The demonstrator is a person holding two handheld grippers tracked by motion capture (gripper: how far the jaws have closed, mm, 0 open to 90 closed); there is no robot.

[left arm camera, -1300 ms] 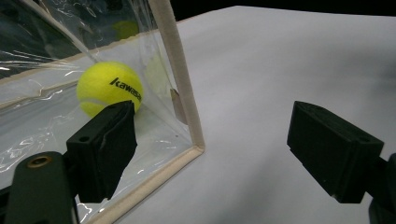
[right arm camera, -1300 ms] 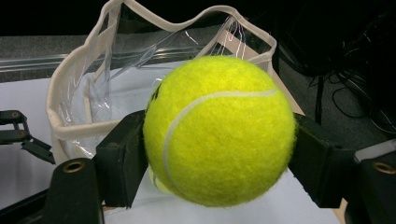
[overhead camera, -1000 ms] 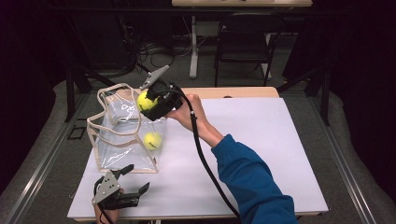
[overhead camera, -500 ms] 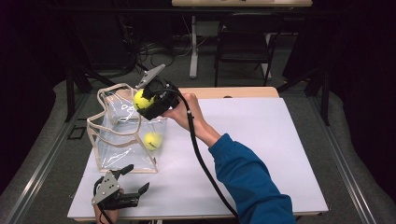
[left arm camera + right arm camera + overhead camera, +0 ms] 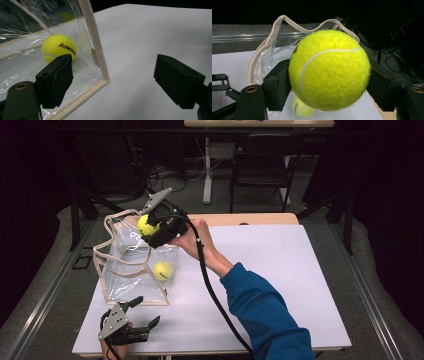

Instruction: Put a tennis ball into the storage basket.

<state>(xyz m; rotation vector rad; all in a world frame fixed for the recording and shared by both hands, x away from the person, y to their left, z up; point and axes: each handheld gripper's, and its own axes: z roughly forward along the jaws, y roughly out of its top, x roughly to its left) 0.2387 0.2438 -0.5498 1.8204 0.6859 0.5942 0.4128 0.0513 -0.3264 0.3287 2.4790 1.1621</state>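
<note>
Item: right gripper point(image 5: 150, 227), clenched on a ball point(image 5: 145, 225). Against the frame of a second ago, gripper and ball sit slightly farther and to the left, now over the far right corner of the bag point(image 5: 131, 265), above its open top; the person's hand point(image 5: 192, 240) has followed. All else is unchanged.

Item: held ball point(image 5: 329, 70). Round, bright yellow, fuzzy felt with a curved white seam; a black pad presses on each side of it in the right gripper view.

Item: second ball point(image 5: 163, 270). Same yellow felt, lying inside the bag near its right wall, on the bag's floor. In the left gripper view it point(image 5: 58, 48) shows dark lettering through the plastic.

Item: bag point(image 5: 93, 42). Box-shaped, clear glossy plastic with creases and glare, edged in beige fabric tape; beige strap handles loop from the rim. It stands upright on the left half of the table point(image 5: 280, 270).

Item: left gripper point(image 5: 132, 317). At the near left edge of the table, just near of the bag, jaws released and standing wide apart with nothing between them. Its pads point(image 5: 57, 80) are black, blocky and matte.

Item: table. Flat white matte board on a wooden top, which shows as a tan strip along the far edge.

Item: sleeve point(image 5: 265, 315). Blue knit, coming in from the near right.
</note>
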